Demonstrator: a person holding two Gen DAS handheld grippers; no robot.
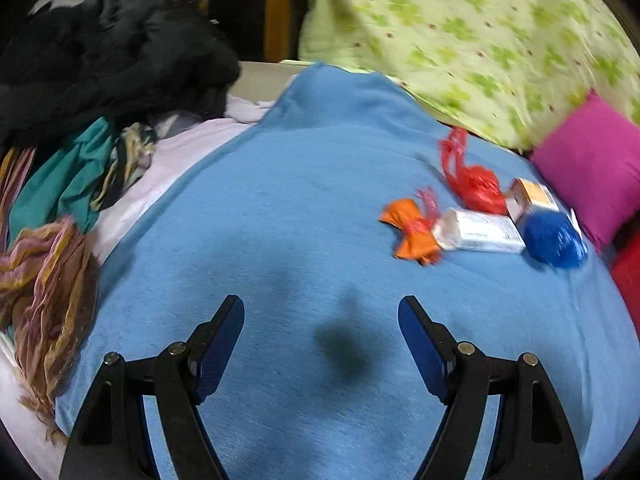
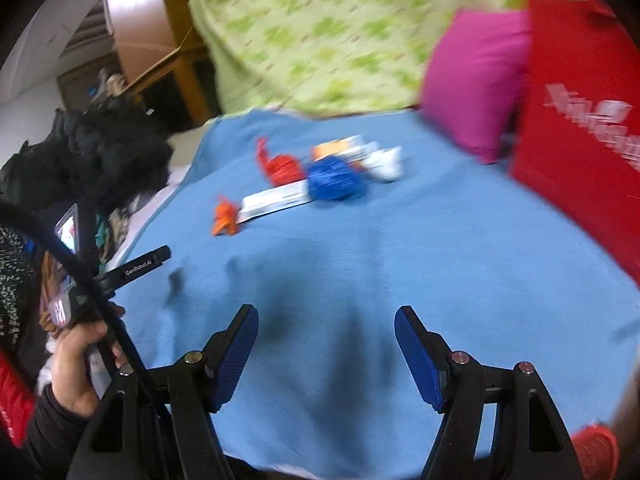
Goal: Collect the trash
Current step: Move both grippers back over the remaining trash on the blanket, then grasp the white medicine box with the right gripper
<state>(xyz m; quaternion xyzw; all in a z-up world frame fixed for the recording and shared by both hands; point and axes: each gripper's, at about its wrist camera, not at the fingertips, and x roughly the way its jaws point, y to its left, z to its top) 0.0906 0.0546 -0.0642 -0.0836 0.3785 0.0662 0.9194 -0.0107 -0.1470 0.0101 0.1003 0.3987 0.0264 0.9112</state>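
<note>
Left wrist view: left tool (image 1: pixel 321 322) hanging over bare blue blanket (image 1: pixel 280 240), jaws standing apart with nothing between them, only shadow below. Trash clustered ahead and to the right, well apart from the pads: orange wrapper (image 1: pixel 412 234) nearest, white carton (image 1: pixel 478 230) touching it, blue crumpled bag (image 1: pixel 554 238) beyond, small opened box (image 1: pixel 530 196) and red plastic bag (image 1: pixel 474 180) further back toward the green patterned sheet (image 1: pixel 480 32) and pink pillow (image 1: pixel 592 164). Right wrist view: right tool (image 2: pixel 326 328) likewise spread and empty above the blanket, same cluster ahead and slightly left, with orange wrapper (image 2: pixel 225 218) closest, flat white carton (image 2: pixel 276 200) beside it, blue bag (image 2: pixel 336 178), red bag (image 2: pixel 280 168) and something white, too blurred to name (image 2: pixel 386 164), behind. Red carrier bag (image 2: pixel 580 140) upright at the right against the pillow, probably the place for the trash. Hand (image 2: pixel 80 360) gripping the left tool's handle at the lower left. Judged step: approach, no item reached yet. Good practice: slow down before the pile, both views being smeared; take 1 item per tool rather than the whole heap; start with the orange wrapper at the near edge; come down from above with pads either side of its waist, clear of the blanket to avoid pinching fabric; close fully on soft plastic; leave the clothes pile (image 1: pixel 80 80) on the left alone.
</note>
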